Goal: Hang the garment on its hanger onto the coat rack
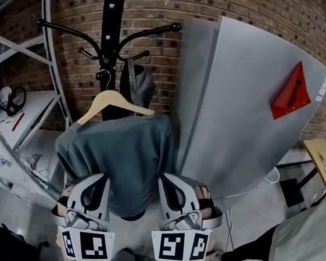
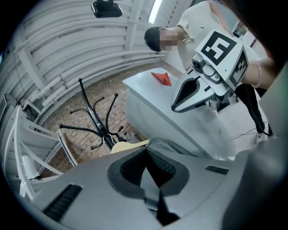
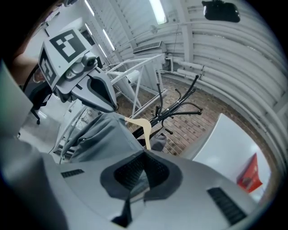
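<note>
A brick wall [image 1: 235, 6] fills the background, and a broad grey panel [image 1: 240, 118] leans in front of it on the right. A white metal shelving frame [image 1: 20, 52] stands at the left. Between them rises the black coat rack [image 1: 111, 27], its curved pegs spreading out from the pole. The grey garment [image 1: 119, 157] hangs in front of the rack's lower pole, draped over a pale wooden hanger [image 1: 114, 96] that sits tilted – its left end lower than its right. The hanger's hook lies right against the pole, though whether it is caught on a peg cannot be made out. The left gripper [image 1: 98, 179] is clamped on the garment's lower left edge, and the right gripper [image 1: 167, 183] is clamped on its lower right edge – both with jaws pressed together on the cloth. A small red triangle [image 1: 293, 92] is stuck on the panel
</note>
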`<state>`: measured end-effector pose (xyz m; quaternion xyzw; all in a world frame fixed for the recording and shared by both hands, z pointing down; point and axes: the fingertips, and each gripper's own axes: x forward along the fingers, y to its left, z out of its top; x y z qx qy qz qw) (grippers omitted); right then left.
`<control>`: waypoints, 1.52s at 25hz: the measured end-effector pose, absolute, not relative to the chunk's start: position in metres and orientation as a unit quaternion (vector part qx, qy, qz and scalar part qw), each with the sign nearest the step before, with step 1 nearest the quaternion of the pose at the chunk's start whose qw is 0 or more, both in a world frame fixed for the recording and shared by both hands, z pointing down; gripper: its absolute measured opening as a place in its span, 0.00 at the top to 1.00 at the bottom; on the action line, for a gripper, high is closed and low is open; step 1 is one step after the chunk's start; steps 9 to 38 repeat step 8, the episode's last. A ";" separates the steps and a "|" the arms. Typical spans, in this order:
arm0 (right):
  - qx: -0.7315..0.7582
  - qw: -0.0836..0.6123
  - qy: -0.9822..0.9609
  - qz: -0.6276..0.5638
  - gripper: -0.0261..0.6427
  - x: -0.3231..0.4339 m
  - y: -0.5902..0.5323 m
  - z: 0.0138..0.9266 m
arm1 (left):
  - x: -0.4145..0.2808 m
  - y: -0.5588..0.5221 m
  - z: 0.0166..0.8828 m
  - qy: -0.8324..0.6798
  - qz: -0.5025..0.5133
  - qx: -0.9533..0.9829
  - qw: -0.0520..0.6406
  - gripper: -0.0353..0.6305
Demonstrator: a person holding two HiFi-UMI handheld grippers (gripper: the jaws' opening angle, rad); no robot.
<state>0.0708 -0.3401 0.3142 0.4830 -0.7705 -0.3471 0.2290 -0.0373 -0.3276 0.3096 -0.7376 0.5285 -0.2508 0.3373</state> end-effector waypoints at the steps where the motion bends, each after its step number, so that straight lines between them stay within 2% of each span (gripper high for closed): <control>1: 0.486 0.228 -0.769 -0.348 0.93 0.071 -0.340 0.314 | -0.035 -0.329 0.310 0.524 -0.252 -0.740 0.339 0.94; 8: 0.503 0.230 -0.760 -0.341 0.93 0.070 -0.343 0.313 | -0.028 -0.334 0.315 0.486 -0.254 -0.763 0.343 0.94; 38: 0.503 0.230 -0.760 -0.341 0.93 0.070 -0.343 0.313 | -0.028 -0.334 0.315 0.486 -0.254 -0.763 0.343 0.94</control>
